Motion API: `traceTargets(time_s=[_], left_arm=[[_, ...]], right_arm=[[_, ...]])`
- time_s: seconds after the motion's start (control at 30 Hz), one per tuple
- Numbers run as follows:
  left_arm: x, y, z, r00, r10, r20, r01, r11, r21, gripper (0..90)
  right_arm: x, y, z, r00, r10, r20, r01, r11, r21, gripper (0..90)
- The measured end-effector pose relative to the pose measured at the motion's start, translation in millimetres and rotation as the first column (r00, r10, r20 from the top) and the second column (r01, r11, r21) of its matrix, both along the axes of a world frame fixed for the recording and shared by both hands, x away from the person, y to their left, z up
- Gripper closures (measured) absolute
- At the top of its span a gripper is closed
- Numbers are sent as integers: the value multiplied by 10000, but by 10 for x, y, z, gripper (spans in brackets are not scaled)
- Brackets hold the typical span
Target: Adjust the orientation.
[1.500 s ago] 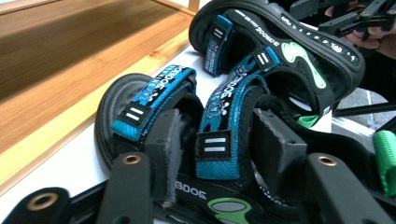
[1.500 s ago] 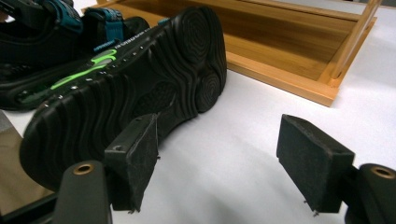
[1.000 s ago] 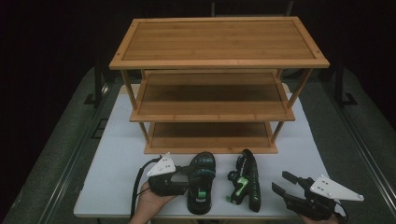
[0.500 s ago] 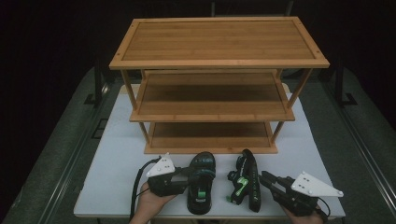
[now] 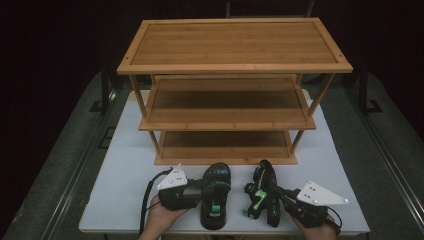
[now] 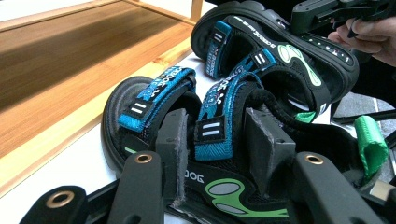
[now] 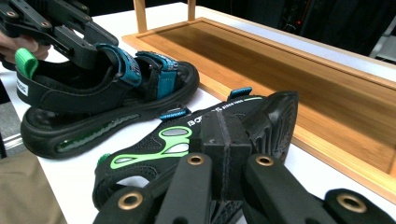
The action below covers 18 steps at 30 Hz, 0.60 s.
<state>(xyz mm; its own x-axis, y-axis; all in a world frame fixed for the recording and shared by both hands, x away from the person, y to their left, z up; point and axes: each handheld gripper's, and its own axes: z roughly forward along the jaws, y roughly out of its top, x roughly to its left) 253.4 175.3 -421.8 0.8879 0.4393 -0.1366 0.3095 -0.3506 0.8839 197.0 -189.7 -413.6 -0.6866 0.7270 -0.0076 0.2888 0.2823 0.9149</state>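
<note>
Two sandals on the bench [image 5: 115, 195], in front of the wooden rack [image 5: 227, 120], whose three shelves are bare.

Your left hand-held gripper [image 5: 200, 192] pinches the straps of the left sandal [image 5: 215, 195], upright on its sole. Your right hand-held gripper [image 5: 277, 192] has its pads pressed together at the sole edge of the right sandal [image 5: 262, 192], tipped on its side; whether they pinch it, I cannot tell.

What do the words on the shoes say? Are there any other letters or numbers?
"BO...": white letters on the side of the tipped sandal; the rest is too blurred to read.
"...OOG": end of a white word on the upright sandal; the start is hidden.
Strap lettering on both: too small to read.
Wooden rack: no writing.
</note>
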Motion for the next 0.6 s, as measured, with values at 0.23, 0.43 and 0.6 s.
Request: traceTargets(time_s=[0.23, 0.43, 0.6], left_arm=[[-2, -2, 0, 10000, -11, 18, 11, 10000, 7, 596], [0, -7, -2, 10000, -22, 22, 22, 10000, 12, 595], [-4, -19, -1, 10000, -28, 45, 28, 10000, 30, 595]], right_arm=[[-59, -114, 16, 9993, -374, 64, 375, 9992, -138, 897], [-95, -289, 14, 9963, -854, 39, 855, 9961, -235, 897], [-116, -449, -32, 9891, -1457, -211, 1449, 9888, -351, 897]])
